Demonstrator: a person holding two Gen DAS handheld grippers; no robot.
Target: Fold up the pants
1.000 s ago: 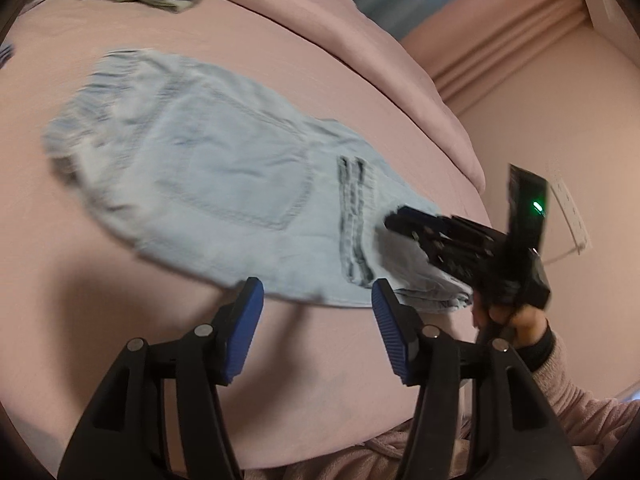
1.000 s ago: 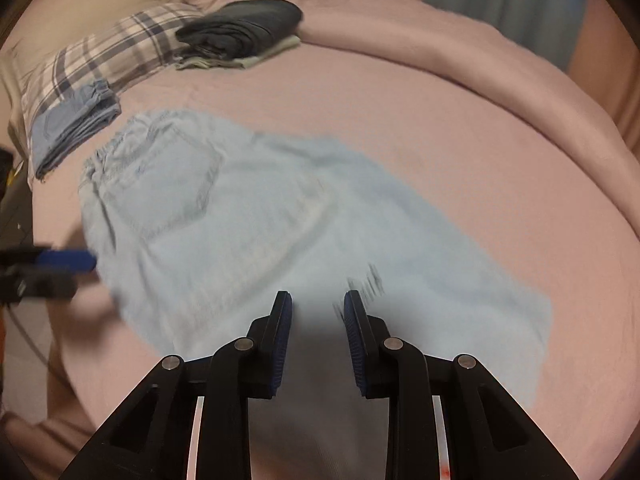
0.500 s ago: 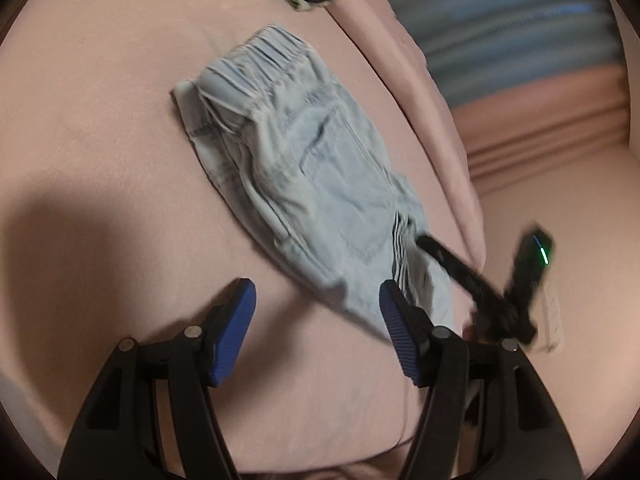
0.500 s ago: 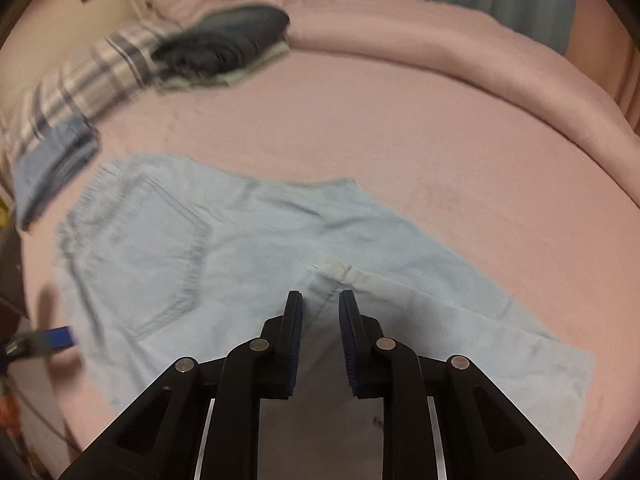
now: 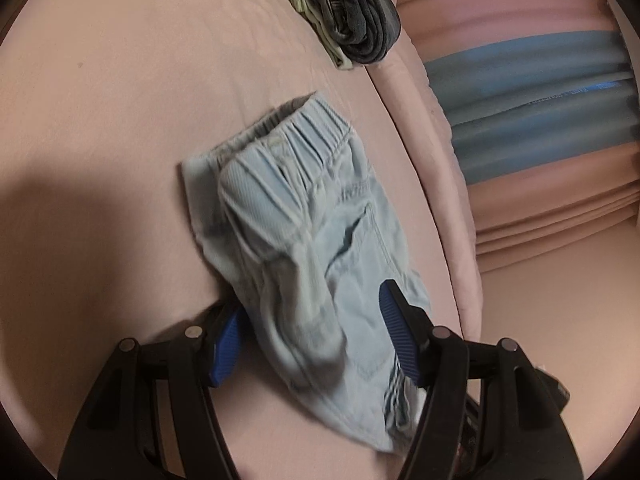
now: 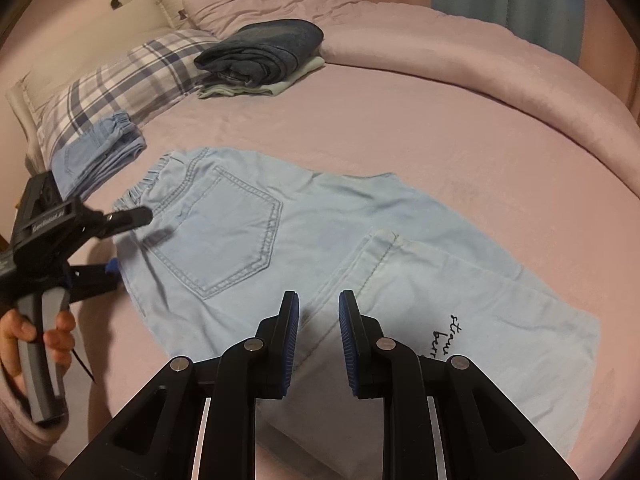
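Light blue denim pants (image 6: 248,232) lie on the pink bed, waistband at the left, a leg end folded back over the middle with black script on it. My right gripper (image 6: 319,312) is open just above the folded leg's hemmed edge, holding nothing. My left gripper (image 5: 310,316) is open with its jaws on either side of the waist side of the pants (image 5: 304,240); in the right wrist view it (image 6: 120,236) sits at the pants' left edge, one finger above the cloth and one below.
A stack of folded dark jeans on a pale garment (image 6: 260,56) lies at the back of the bed. Folded blue shorts (image 6: 96,152) rest by a plaid pillow (image 6: 120,76). A rolled pink duvet (image 6: 460,60) runs along the far side.
My left gripper has moved in to straddle the waist edge of the pants. My right gripper has opened a little and the folded leg end now lies flat on the pants.
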